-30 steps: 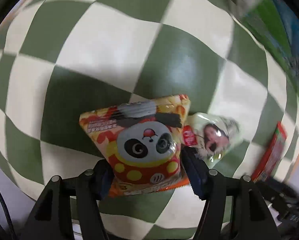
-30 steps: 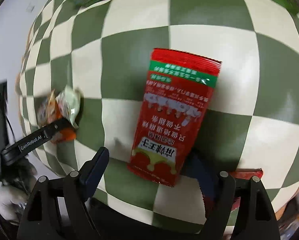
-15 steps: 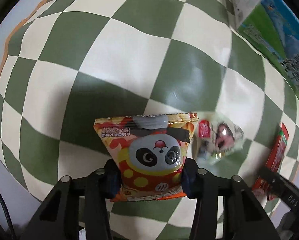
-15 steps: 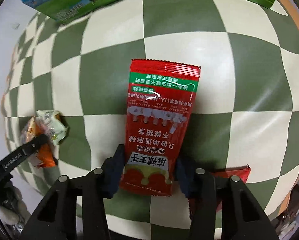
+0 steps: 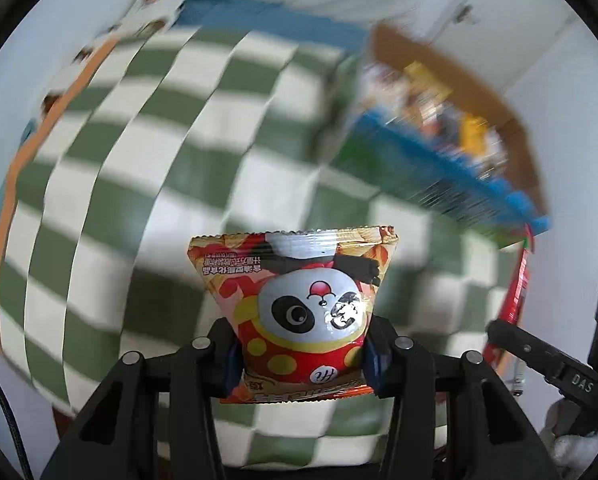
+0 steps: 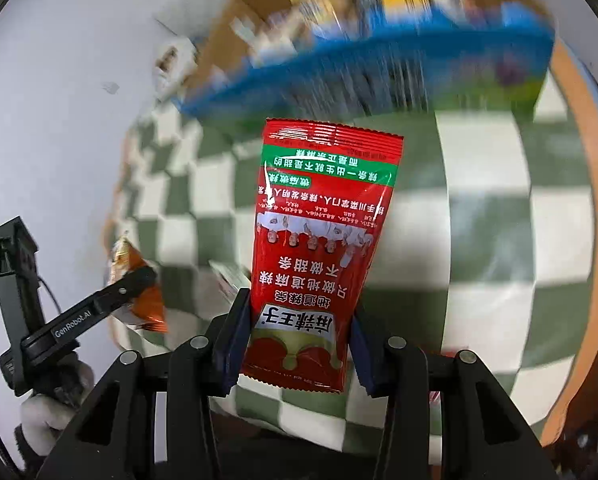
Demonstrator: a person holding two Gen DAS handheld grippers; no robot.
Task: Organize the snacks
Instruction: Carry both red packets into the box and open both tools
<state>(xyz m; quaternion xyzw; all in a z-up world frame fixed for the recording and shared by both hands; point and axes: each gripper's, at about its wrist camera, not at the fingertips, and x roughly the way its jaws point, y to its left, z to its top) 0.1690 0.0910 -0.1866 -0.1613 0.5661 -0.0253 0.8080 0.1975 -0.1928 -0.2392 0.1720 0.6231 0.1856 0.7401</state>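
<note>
My left gripper (image 5: 301, 354) is shut on a panda snack bag (image 5: 299, 312), orange and red, held up above the checked cloth. My right gripper (image 6: 299, 340) is shut on a tall red spicy-strip packet (image 6: 319, 248), also lifted off the cloth. The red packet shows edge-on at the right of the left wrist view (image 5: 517, 292). The panda bag and left gripper show at the left of the right wrist view (image 6: 135, 292). A cardboard box (image 5: 451, 120) with blue and green printed sides, holding several snacks, stands ahead; it also shows in the right wrist view (image 6: 379, 40).
A green and white checked cloth (image 5: 139, 160) with an orange border covers the table. A small pale packet (image 6: 229, 280) lies on the cloth behind the red packet. White wall stands behind the box.
Both grippers closed on their packets and lifted them off the cloth. Both views have tilted up, so the snack box is now ahead. The small pale packet stayed on the cloth.
</note>
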